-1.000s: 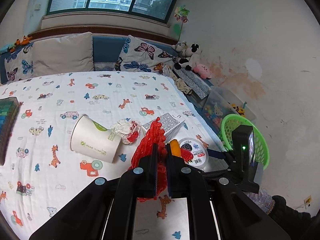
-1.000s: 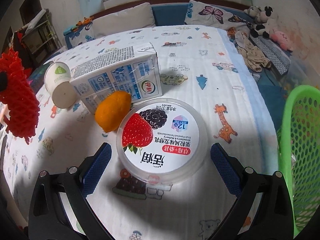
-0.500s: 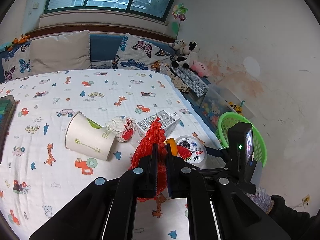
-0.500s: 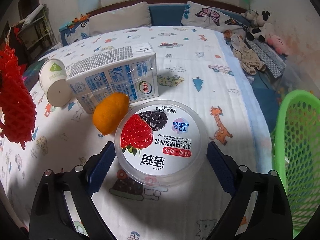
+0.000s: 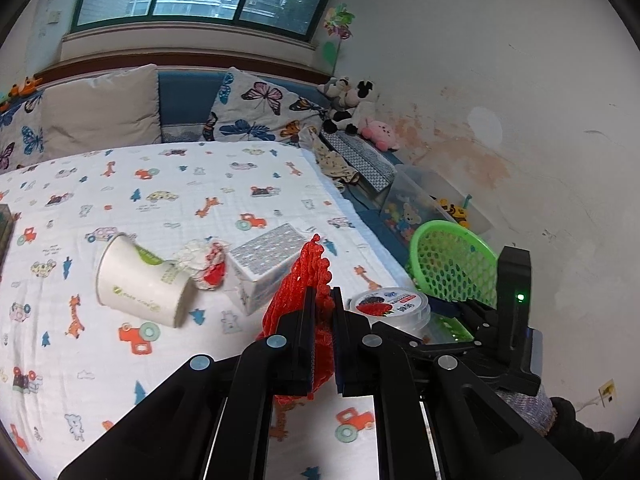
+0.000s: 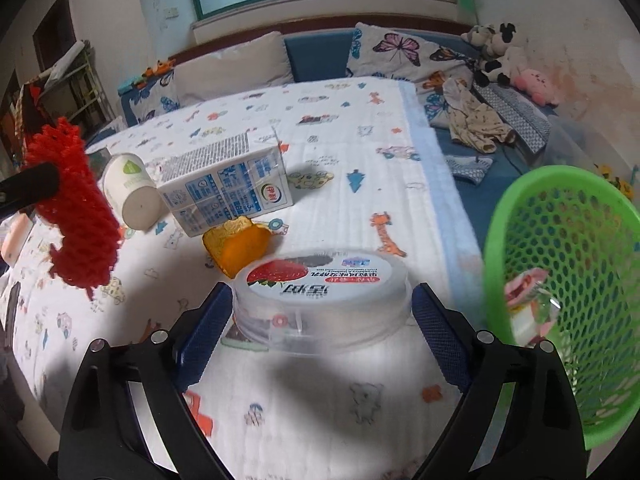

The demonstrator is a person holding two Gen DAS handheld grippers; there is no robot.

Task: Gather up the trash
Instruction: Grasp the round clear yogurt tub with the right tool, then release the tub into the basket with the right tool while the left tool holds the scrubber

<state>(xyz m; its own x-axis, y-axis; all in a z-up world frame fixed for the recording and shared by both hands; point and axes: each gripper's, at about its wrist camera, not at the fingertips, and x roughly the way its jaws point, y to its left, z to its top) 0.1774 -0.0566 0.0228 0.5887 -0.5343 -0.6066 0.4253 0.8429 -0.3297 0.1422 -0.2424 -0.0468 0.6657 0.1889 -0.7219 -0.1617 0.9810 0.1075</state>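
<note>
Lower centre, left wrist view: our left gripper [image 5: 320, 332] pinches the red foam net [image 5: 304, 276] above the bed [image 5: 160, 184].
Right gripper [image 6: 322, 320]: our fingers have just been closing; yogurt tub [image 6: 320, 300] sits between them, contact unclear.
Right edge: green basket [image 6: 560, 240] beside the bed.

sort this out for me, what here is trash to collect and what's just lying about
Job: red net, yogurt tub, orange peel, carton, paper cup, wrapper, green basket.
Lying about: pillows, plush toys, toy box.
</note>
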